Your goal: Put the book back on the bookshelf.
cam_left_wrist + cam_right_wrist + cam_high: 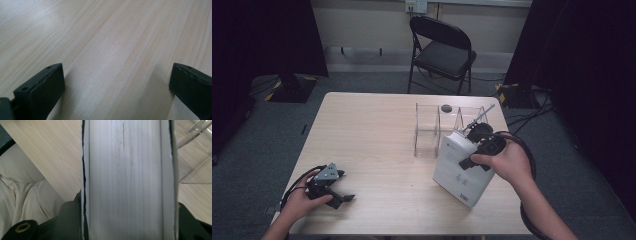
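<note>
Meanwhile, the right gripper point(473, 134) clamped a tilted white book point(459, 172) from above, while the left gripper point(343, 186) rested open on the table point(372, 130).

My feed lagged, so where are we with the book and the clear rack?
Done: the right tool is clamped on the white book, its page edge between the jaws in the right gripper view. In hand: the book is tilted beside the clear rack. Left: probably slotting it in. The left tool rests open on the table.
</note>
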Motion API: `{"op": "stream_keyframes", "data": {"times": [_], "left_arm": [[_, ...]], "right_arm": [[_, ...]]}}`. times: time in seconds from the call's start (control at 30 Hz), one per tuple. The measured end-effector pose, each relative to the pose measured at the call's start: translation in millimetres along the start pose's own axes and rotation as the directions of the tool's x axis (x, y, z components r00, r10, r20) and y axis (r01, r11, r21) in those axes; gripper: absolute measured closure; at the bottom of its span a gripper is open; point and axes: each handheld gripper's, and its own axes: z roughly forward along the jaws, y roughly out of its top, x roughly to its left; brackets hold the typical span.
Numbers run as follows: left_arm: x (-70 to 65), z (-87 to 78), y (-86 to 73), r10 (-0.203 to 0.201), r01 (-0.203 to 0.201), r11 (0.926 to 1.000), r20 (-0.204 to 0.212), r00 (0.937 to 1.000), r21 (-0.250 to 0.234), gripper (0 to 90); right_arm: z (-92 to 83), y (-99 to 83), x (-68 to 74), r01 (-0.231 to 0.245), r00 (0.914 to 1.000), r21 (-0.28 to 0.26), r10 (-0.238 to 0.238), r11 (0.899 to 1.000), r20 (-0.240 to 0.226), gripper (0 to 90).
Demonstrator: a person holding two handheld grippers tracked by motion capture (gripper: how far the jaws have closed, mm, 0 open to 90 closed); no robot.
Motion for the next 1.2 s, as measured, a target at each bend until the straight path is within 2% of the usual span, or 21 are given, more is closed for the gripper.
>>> {"op": "stream_keyframes", "data": {"times": [0.2,0.8,1.0,1.2], "left_arm": [[-0.3,0.6,0.3,-0.008,0.008,1.0000,0.009,0.9999,0.003,0.0],[-0.5,1.2,0.1,-0.015,0.015,0.9999,0.014,0.9998,-0.002,0.0],[-0.5,1.2,0.2,-0.013,0.013,0.9999,0.014,0.9998,-0.002,0.0],[-0.5,1.3,0.1,-0.014,0.014,0.9999,0.015,0.9998,-0.003,0.0]], "right_arm": [[-2.8,-7.6,-5.8,-0.019,0.9998,0.012,0.019,1.000,0.007,52.2],[-10.9,-28.7,-21.2,-0.082,0.9961,0.002,0.082,0.997,0.033,52.2],[-12.2,-33.3,-25.2,-0.086,0.9948,0.006,0.085,0.996,0.055,52.1],[-13.7,-39.2,-30.7,-0.117,0.9919,0.009,0.117,0.993,0.050,52.1]]}}
